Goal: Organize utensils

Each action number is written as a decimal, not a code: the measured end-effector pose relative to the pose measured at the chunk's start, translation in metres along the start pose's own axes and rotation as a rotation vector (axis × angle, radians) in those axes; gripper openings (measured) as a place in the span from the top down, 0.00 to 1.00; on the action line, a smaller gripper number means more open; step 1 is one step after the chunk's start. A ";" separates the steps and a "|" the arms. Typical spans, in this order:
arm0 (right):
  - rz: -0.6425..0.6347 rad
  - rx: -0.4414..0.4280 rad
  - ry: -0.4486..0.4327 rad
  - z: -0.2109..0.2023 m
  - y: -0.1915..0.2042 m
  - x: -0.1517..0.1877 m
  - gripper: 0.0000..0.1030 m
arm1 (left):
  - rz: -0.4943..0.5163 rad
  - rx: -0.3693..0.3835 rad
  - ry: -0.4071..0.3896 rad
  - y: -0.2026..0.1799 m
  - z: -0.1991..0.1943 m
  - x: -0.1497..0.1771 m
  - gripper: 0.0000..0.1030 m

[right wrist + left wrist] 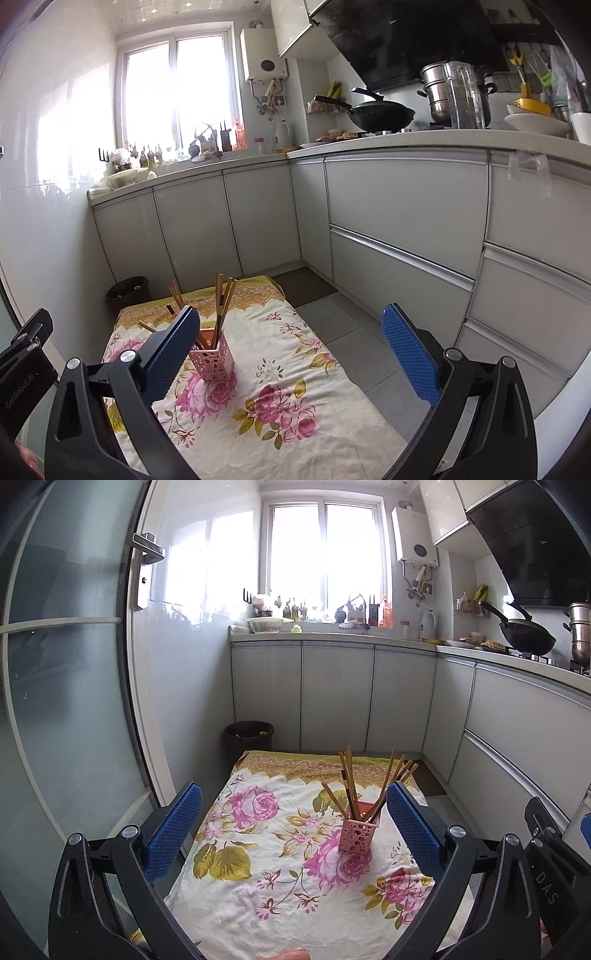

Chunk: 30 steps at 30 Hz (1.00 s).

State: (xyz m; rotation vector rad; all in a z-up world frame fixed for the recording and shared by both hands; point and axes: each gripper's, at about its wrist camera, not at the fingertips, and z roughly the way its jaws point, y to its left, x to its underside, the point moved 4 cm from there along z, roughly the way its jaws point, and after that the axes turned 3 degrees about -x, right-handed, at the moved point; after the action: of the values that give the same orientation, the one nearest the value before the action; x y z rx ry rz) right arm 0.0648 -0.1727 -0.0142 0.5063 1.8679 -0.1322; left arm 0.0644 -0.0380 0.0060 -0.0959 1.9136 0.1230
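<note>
Left tool (293, 825) spread wide, blue textured pads (173, 829) far apart, nothing between them. Right tool (291, 352) likewise wide open and empty.

Ahead of the left tool, just inside its right pad: a pink perforated square plastic holder (355, 834), upright on a floral cloth with pink roses and a yellow patterned border (258, 849). Seen from the right tool, the same holder (212, 360) sits just beyond and partly behind its left pad (173, 354). Cloth spread low between the cabinets; what lies under it cannot be told. Beyond the left tool's left pad, a frosted glass door with a metal lever handle (147, 550), close to the cloth's edge. Beyond the right tool's right pad, bare grey floor tiles (351, 332) and then grey cabinet drawers (402, 229). Past the cloth's far edge, a dark woven waste bin (249, 734) against the corner cabinets.

Brown wooden chopsticks (351, 782) standing in the holder, fanned outward in several directions, tips up, some with darker ends. Red patch visible inside the holder's rim.

Readable writing: "DAS" on the black body (546, 886) at the left tool's right side; "GenRobot.AI" on the black body (22, 387) at the right tool's left side.
</note>
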 end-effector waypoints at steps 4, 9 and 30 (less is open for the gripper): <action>0.002 0.002 0.009 -0.003 -0.003 0.000 0.06 | -0.003 0.001 -0.006 0.000 -0.008 -0.001 0.07; -0.011 0.057 0.056 0.000 -0.005 0.002 0.06 | -0.021 0.000 0.010 0.003 -0.008 0.002 0.07; 0.012 0.009 0.042 -0.008 -0.005 0.002 0.06 | -0.009 -0.022 0.035 0.003 -0.002 0.007 0.07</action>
State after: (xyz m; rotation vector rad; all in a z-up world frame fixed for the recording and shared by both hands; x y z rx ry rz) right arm 0.0548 -0.1741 -0.0143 0.5297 1.9058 -0.1234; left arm 0.0602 -0.0351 0.0002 -0.1215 1.9464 0.1372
